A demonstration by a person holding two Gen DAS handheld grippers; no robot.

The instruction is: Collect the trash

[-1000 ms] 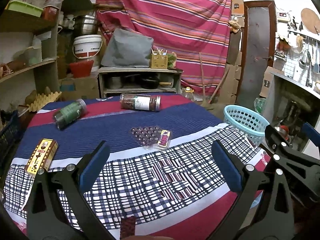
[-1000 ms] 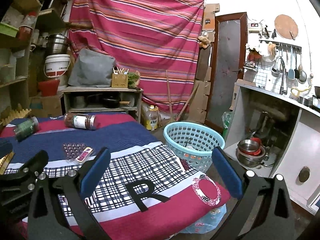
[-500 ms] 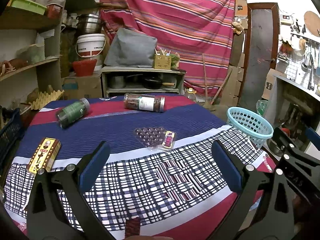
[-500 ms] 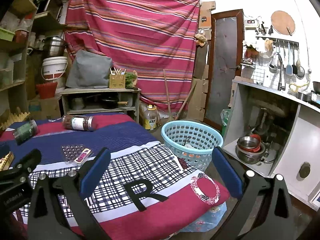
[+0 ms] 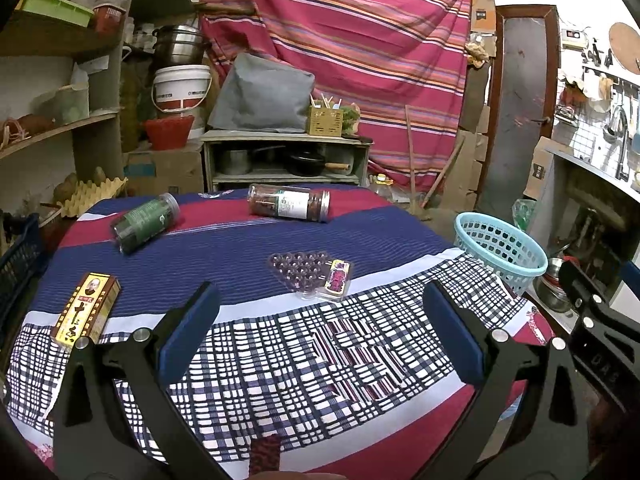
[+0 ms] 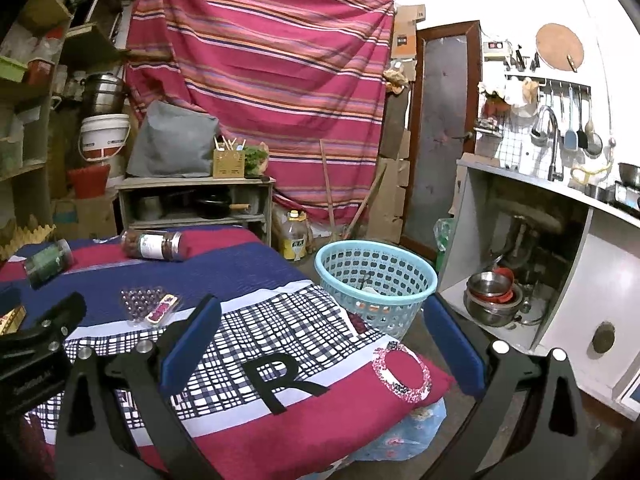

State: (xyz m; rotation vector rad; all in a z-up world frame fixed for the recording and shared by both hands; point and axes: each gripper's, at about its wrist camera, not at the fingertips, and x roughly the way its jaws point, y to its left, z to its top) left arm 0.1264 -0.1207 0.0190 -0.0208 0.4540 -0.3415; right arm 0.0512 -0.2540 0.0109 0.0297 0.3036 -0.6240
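Note:
On the cloth-covered table point(image 5: 280, 352) lie a clear blister tray with a purple label point(image 5: 310, 273), a jar with red contents point(image 5: 289, 208), a green jar point(image 5: 144, 224) and a yellow-brown box point(image 5: 86, 309). The tray point(image 6: 148, 305), red jar point(image 6: 154, 245) and green jar point(image 6: 48, 263) also show in the right wrist view. A light blue basket point(image 6: 374, 282) stands on the floor right of the table; it shows in the left wrist view too point(image 5: 500, 250). My left gripper point(image 5: 320, 336) is open and empty above the table's near part. My right gripper point(image 6: 322, 344) is open and empty above the table's right corner.
Shelves with pots and a white bucket point(image 5: 182, 88) stand at the back left. A low shelf unit point(image 5: 284, 160) sits behind the table. A counter with metal bowls point(image 6: 494, 298) beneath it is on the right. A striped cloth hangs on the back wall.
Both grippers have drifted slightly; the view has shifted a little. Nothing was taken hold of or let go.

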